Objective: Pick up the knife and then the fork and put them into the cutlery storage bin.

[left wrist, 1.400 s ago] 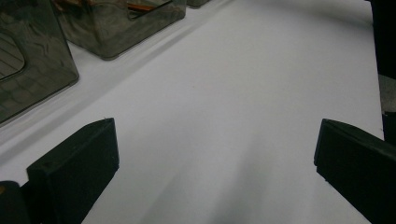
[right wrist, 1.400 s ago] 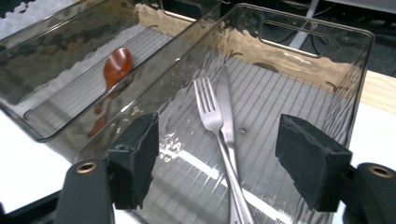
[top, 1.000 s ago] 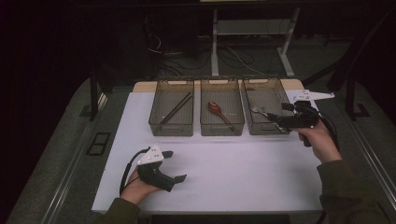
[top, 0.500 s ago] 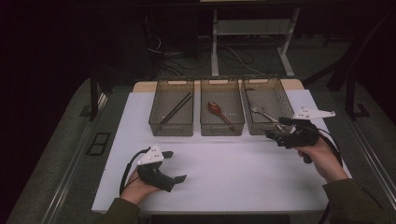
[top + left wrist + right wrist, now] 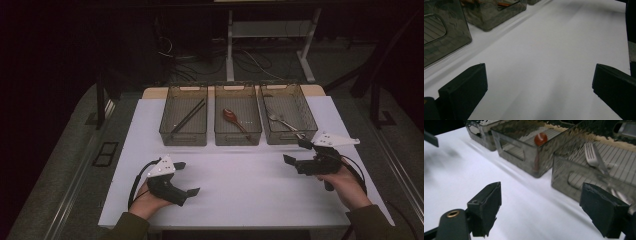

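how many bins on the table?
3, in a row along the far edge of the white mat: left bin holds chopsticks, middle bin a spoon, right bin a fork. None looks hidden.

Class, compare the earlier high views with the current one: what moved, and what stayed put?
The right claw pulled back from the right bin toward the person, jaws open and empty, leaving the fork inside. The left claw, the chopsticks and the spoon stayed put.
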Motion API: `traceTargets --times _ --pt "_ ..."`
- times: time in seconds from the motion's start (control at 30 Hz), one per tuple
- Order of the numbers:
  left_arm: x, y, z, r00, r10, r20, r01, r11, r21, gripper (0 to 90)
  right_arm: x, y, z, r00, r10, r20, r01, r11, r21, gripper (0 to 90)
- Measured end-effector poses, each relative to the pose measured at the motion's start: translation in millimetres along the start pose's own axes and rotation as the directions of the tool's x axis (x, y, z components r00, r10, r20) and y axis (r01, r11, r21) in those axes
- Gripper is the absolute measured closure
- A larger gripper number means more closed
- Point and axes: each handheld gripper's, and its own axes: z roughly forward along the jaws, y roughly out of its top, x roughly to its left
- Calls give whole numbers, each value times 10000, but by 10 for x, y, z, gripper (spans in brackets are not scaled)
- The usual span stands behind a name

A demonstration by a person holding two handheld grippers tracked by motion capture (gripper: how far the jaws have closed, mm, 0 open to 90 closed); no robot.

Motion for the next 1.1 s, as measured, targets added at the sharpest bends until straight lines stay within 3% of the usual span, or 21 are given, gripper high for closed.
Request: traceTargets --times 0.53,0.87,1.1 --pt "-20 7 6 9999 101 56 -101 9999 62 0 161 -365 -104 9991 219 -362 -207 9993 324 170" --pt "-23 3 9 9999 103 51 -103 9999 118 0 225 -471 -104 9989 118 -454 -95 9986 511 170" --pt "-20 3 12 9999 146 63 -147 9998 150 0 194 -491 -100 9990 171 -405 -149 9984 549 170"
